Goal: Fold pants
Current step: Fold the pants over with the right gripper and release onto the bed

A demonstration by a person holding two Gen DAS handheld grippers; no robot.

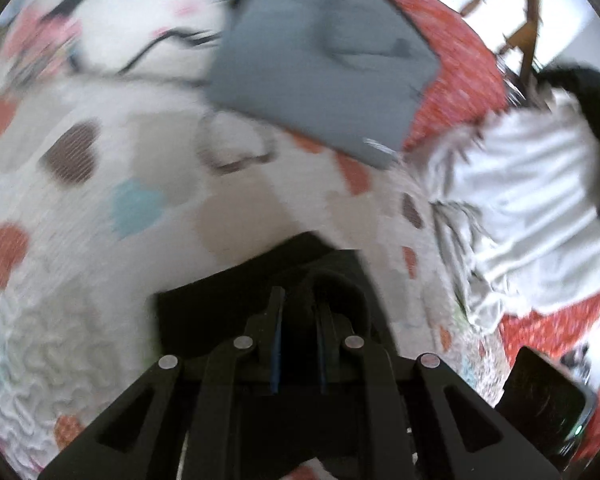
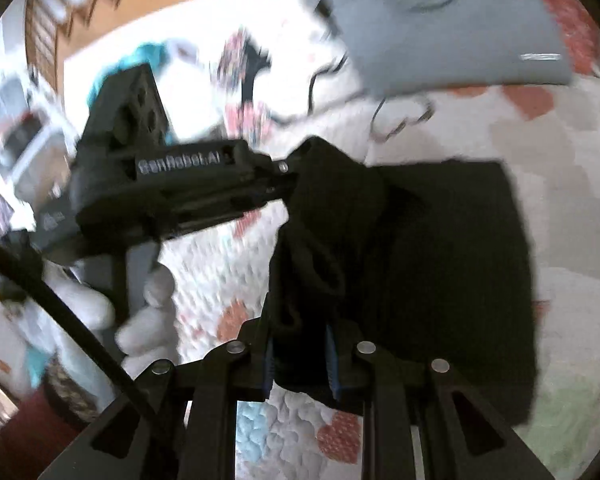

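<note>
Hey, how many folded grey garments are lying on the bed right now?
1. The folded grey garment lies at the far side of the quilt, beyond the black pants that both tongs grip. Others may be hidden outside these blurred views.

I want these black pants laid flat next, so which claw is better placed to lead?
Probably the right claw: most of the black pants hang beside it. The left claw pinches only a bunched corner.

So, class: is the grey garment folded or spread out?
Folded: the grey fabric garment lies as a compact rectangle with straight edges on the patterned quilt.
</note>
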